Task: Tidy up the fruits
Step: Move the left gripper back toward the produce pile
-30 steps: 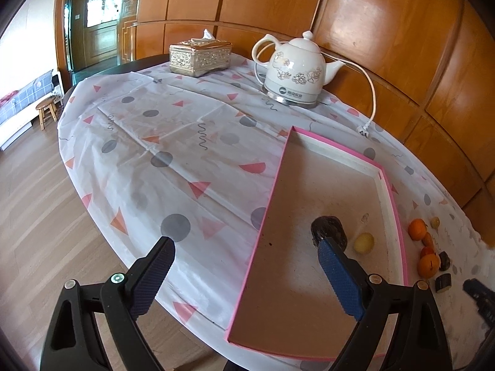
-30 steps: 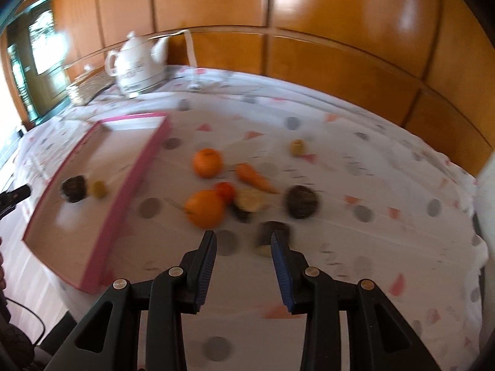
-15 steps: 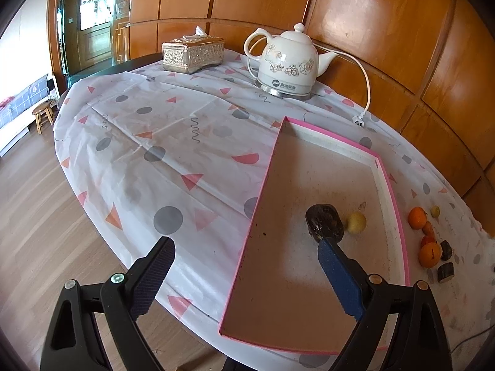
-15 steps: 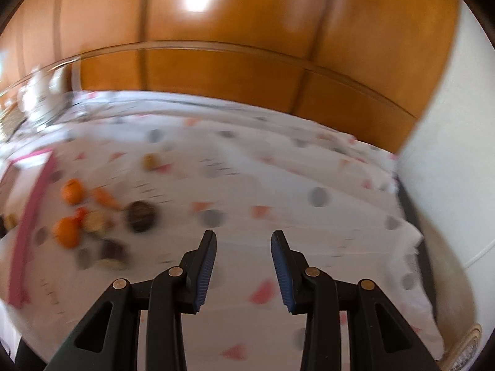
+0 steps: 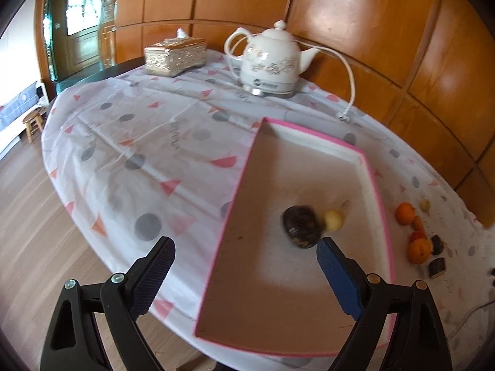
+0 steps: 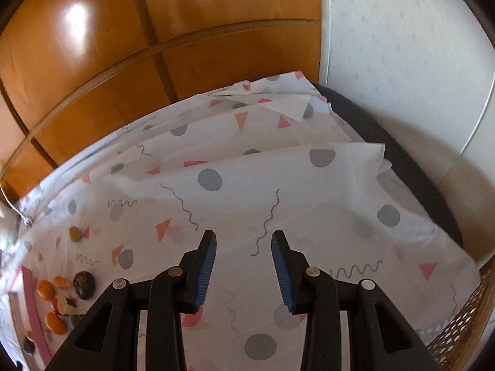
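Left hand-held gripper (image 5: 243, 266) wide open, empty, over pink tray (image 5: 312, 133). Right hand-held gripper (image 6: 243, 270) part-open, empty, facing bare tabletop (image 6: 309, 191), away from fruits (image 6: 55, 323).

Glossy wood-panelled wall (image 5: 355, 21), wooden plank floor (image 5: 34, 232), small wooden stool (image 5: 33, 122), glazed wooden door (image 5: 82, 37), white wall (image 6: 402, 46)

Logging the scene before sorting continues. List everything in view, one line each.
tray: 1, pink-rimmed, on tablecloth
dark fruit: 1, brown-black, in tray
yellow fruit: 1, in tray, beside dark fruit
oranges: 2, on cloth right of tray
kettle: 1, white, far side
tissue box: 1, gold, far left
tablecloth: 1, white, patterned
left claw: open, empty
right claw: open, empty
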The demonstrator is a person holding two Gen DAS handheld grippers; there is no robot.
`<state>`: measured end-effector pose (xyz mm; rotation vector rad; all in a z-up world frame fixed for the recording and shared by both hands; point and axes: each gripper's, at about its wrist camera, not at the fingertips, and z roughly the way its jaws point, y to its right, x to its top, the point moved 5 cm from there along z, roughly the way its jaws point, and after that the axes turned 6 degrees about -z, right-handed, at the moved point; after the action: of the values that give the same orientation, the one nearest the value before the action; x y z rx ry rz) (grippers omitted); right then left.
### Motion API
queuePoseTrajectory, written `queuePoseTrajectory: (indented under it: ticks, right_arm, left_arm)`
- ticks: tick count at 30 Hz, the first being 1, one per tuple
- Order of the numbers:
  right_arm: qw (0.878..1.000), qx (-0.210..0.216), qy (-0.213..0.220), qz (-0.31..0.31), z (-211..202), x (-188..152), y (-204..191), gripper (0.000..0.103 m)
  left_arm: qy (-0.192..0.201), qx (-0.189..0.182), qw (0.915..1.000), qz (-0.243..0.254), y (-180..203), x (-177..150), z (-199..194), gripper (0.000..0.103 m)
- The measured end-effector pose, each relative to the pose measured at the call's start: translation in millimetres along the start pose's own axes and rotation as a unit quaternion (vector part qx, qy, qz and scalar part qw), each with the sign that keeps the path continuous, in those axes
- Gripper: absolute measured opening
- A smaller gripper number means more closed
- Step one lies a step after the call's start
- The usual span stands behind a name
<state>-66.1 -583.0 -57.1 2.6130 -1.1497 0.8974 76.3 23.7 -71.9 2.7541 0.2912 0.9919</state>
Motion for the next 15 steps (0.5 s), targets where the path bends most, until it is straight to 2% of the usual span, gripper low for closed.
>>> queuePoseTrajectory:
  ticks: [2, 7, 10, 12, 15]
  right_arm:
    - [1.000, 0.007, -0.003, 0.005, 1, -1, -1, 0.037]
    - [1.000, 0.024, -0.007, 0.004, 2, -3, -6, 0.037]
    - [0.999, 0.033, -0.009, 0.006, 2, -2, -7, 0.037]
    - [0.999, 0.039, -0.013, 0.007, 3, -2, -8, 0.037]
    - [0.999, 0.048, -0.018, 0.012, 4, -2, -9, 0.037]
  left_arm:
    - [-0.003, -0.014, 0.9999, 0.007, 11, 6, 0, 0.091]
    - [-0.019, -0.060, 0.9957, 0.067, 56, 12, 3, 0.077]
    - [-0.039, -0.091, 0.9886, 0.113, 92, 7, 9, 0.071]
    - [-0.056, -0.107, 0.9831, 0.137, 111, 2, 14, 0.060]
    - [-0.079, -0.124, 0.9759, 0.161, 137, -4, 25, 0.056]
